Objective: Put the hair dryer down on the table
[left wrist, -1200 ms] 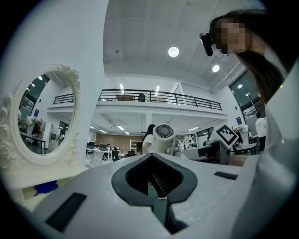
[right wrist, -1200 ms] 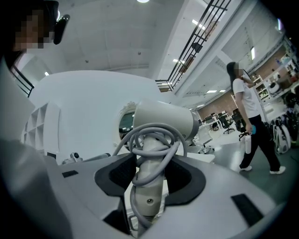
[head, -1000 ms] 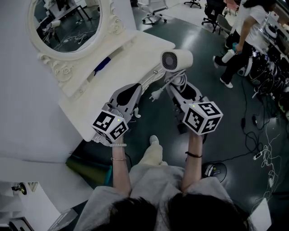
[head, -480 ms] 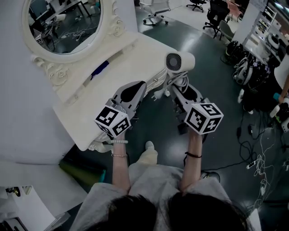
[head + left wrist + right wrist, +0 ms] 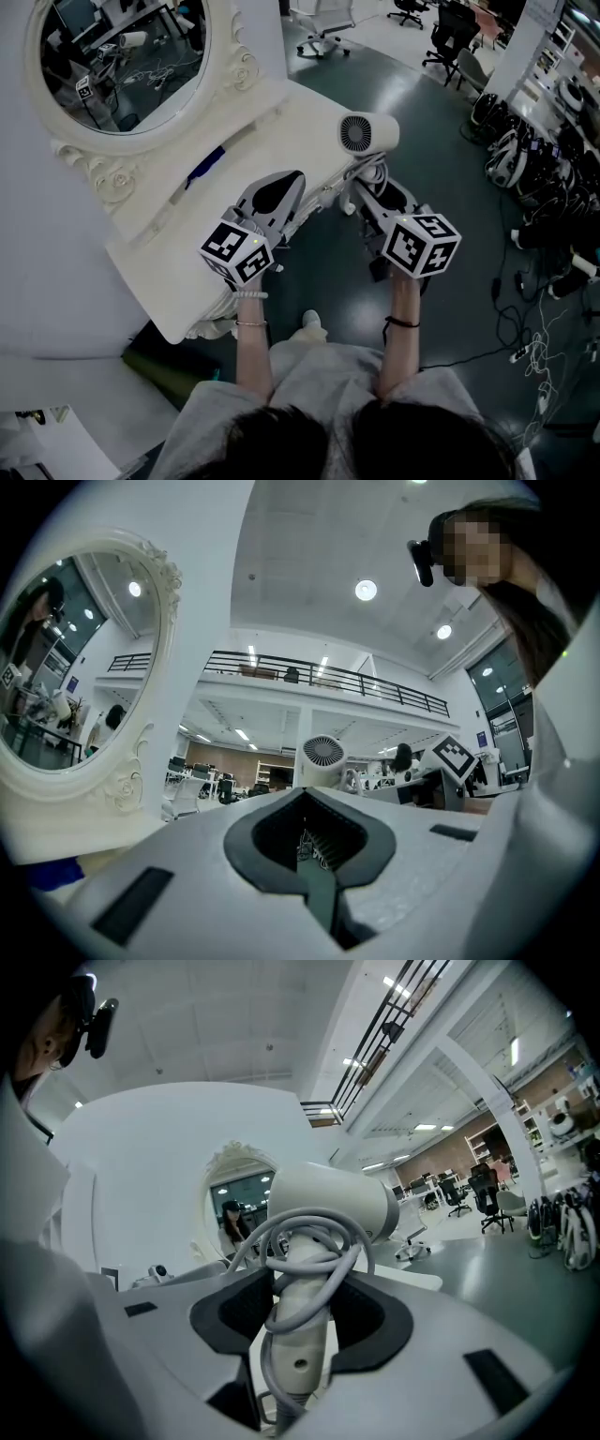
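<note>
The white hair dryer (image 5: 366, 133) stands upright in the air, just off the right edge of the white dressing table (image 5: 234, 141). Its round rear grille faces me. My right gripper (image 5: 361, 183) is shut on the dryer's handle (image 5: 298, 1316), which has the grey cord (image 5: 314, 1237) wound round it. The plug (image 5: 328, 196) hangs below, between the two grippers. My left gripper (image 5: 292, 180) is shut with nothing in it and hovers over the table's front corner, left of the dryer. In the left gripper view, the dryer (image 5: 322, 759) shows beyond the shut jaws (image 5: 314, 855).
An oval mirror (image 5: 122, 56) in an ornate white frame stands at the back of the table. A blue object (image 5: 204, 167) lies in front of it. Office chairs (image 5: 319, 23) stand on the dark floor behind. Cables (image 5: 548, 347) trail at the right.
Both grippers and the dryer have shifted beside the table's edge. The table and mirror now sit further left in the head view. The person walking at the upper right is out of view.
</note>
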Demonstrator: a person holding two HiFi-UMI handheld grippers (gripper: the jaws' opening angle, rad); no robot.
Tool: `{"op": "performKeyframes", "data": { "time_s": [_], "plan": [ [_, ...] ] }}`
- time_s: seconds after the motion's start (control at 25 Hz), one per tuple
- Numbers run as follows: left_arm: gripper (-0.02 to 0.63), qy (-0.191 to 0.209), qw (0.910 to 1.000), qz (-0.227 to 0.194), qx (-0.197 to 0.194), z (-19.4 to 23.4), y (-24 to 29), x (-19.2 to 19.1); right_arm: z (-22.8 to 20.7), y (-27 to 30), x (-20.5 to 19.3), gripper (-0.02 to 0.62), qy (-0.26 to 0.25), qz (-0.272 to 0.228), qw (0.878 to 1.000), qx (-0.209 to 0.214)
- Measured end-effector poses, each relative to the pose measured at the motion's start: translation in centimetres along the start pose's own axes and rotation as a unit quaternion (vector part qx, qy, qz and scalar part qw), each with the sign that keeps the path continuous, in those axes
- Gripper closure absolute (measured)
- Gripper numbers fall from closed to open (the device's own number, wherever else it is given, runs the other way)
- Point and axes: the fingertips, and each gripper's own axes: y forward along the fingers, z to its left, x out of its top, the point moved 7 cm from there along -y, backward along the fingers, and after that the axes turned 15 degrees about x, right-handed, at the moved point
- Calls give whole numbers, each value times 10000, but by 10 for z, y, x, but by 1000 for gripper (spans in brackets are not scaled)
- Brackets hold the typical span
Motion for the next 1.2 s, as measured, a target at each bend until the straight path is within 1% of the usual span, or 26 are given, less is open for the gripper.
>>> {"op": "performKeyframes", "data": {
  "time_s": [0.16,0.36,0.6,0.96,1.2],
  "plan": [
    [601,-15,10000,-11,-6,13,20,-2,-17,18,6,412,-6,5,10000,18],
    [601,-47,10000,53,9,35,35,-10,-32,40,1,411,5,73,10000,18],
    [601,-83,9998,155,111,47,53,-16,-56,55,7,411,60,138,9999,35],
    [601,-125,9991,258,317,68,105,-26,-114,91,23,411,170,292,9992,233],
    [601,-177,9980,305,529,82,155,-29,-165,120,43,411,259,495,9977,394]
  ]
}}
